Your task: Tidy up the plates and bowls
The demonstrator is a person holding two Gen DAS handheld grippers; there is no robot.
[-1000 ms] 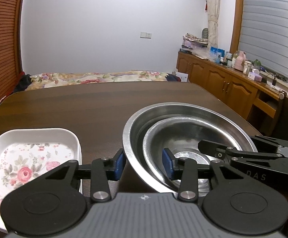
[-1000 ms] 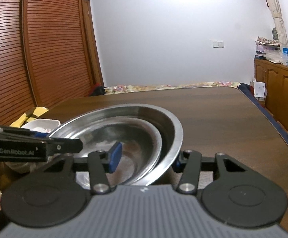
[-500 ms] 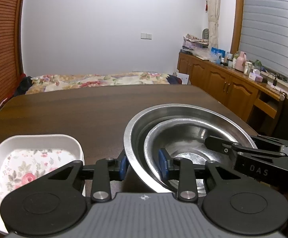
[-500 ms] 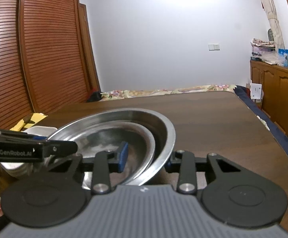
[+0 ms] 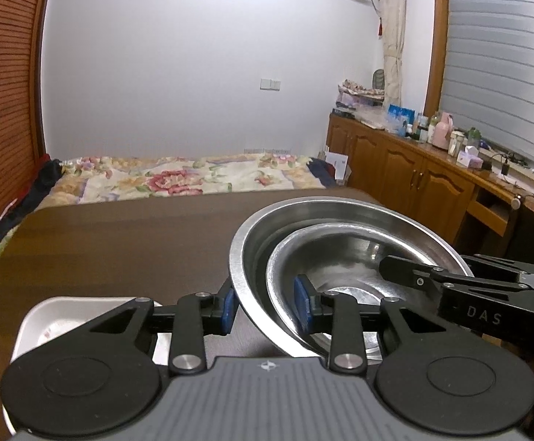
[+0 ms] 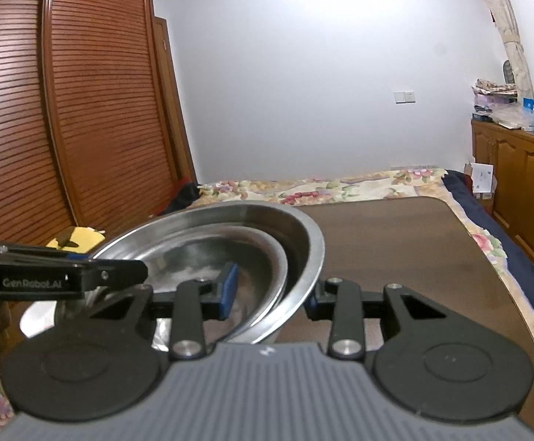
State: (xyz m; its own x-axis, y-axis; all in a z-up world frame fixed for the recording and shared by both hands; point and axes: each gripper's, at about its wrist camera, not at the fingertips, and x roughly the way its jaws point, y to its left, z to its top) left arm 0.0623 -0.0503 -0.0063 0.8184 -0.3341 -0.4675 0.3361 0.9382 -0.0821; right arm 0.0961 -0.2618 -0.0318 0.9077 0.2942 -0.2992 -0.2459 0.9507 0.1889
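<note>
The left gripper (image 5: 265, 310) straddles the 9 o'clock rims of 2 nested bowls, its fingers closer than 1 second ago. The right gripper (image 6: 271, 292) brackets the 3 o'clock rims likewise. The small steel bowl (image 5: 344, 253) sits inside the large steel bowl (image 5: 340, 213), now raised off the table (image 5: 120, 246). The floral tray (image 5: 64, 316) has slid lower, toward 8 o'clock.

A dark brown wooden table (image 5: 120, 242) with rounded corners carries the things. A white rectangular tray (image 5: 79, 312) lies near its front left edge, mostly hidden. Whether the nested steel bowls (image 5: 340, 242) touch the tabletop is unclear.
</note>
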